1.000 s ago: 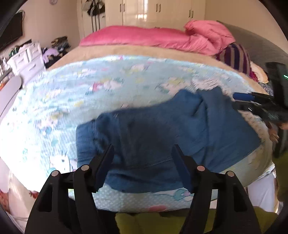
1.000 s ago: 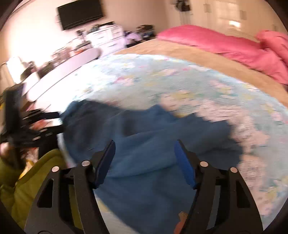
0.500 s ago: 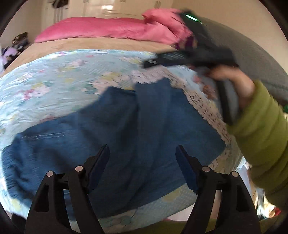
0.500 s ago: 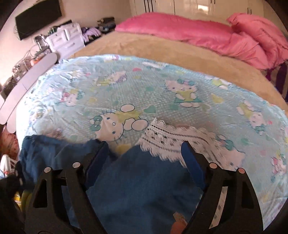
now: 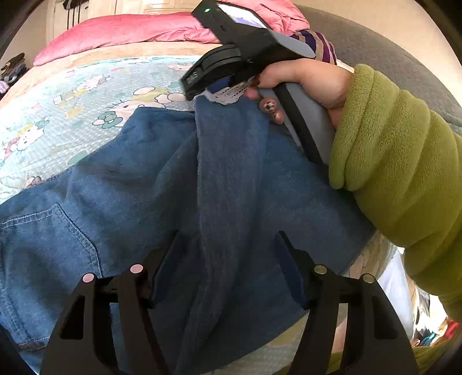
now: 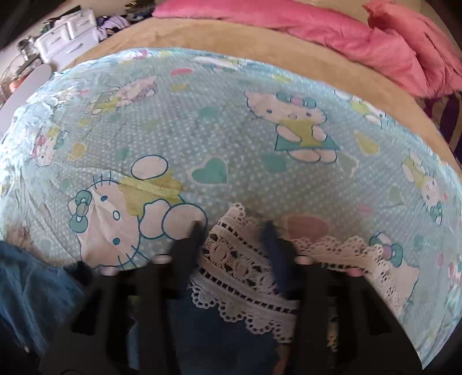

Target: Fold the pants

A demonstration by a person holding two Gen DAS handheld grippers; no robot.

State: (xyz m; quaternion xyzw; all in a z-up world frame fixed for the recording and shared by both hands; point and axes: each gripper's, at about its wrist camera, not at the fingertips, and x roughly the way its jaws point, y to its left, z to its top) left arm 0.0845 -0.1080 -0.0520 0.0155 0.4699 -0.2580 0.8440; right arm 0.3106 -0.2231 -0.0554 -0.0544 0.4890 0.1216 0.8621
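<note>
Home bedroom: bed [image 6: 231,115], pink pillows [image 6: 346,37], wardrobe [image 5: 95,11].

pants [image 5: 231,184] | blue denim, lace-trimmed hem | rumpled, seemingly part-folded | on bedspread

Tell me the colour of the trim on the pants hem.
White lace trim on blue denim pants; clearest in the right wrist view.

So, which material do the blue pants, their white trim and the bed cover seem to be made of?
Blue pants: probably soft denim, matte, with stitched pocket seams. White trim: openwork lace, likely cotton, with holes and scalloped edge. Bed cover: thin printed woven fabric, matte and slightly creased; the fibre cannot be told.
</note>
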